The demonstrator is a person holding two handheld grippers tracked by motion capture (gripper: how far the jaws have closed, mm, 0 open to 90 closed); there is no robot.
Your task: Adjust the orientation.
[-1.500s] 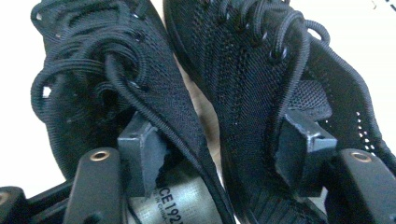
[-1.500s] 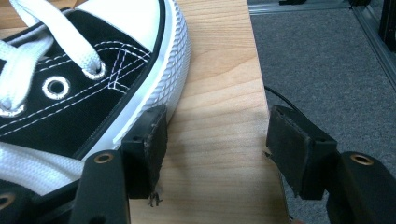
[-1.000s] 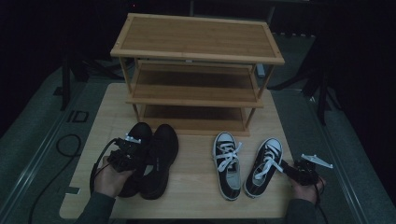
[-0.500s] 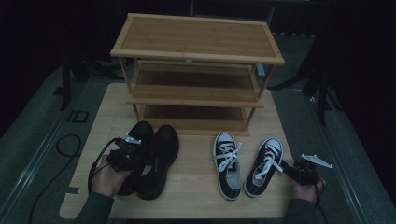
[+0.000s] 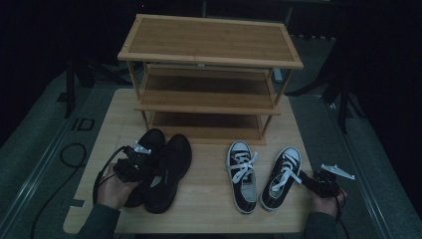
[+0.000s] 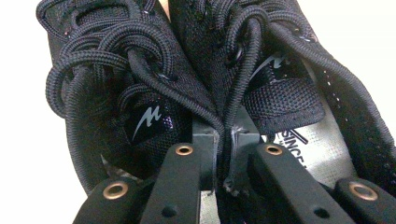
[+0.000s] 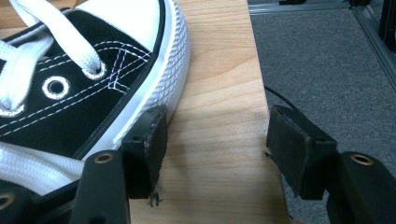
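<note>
Your left tool point(image 6: 223, 144) pinches both black mesh trainers point(image 5: 164, 169) at the inner collars, probably; right tool point(image 7: 217, 154) spread beside the black-and-white canvas sneaker point(image 7: 70, 84). Three-tier bamboo shoe rack point(image 5: 209, 69) still bare.

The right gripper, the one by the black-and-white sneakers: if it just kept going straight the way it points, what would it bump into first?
Probably the nearer sneaker: the right gripper has open jaws, one pad already beside its white sole. Between the jaws lies bare table.
</note>
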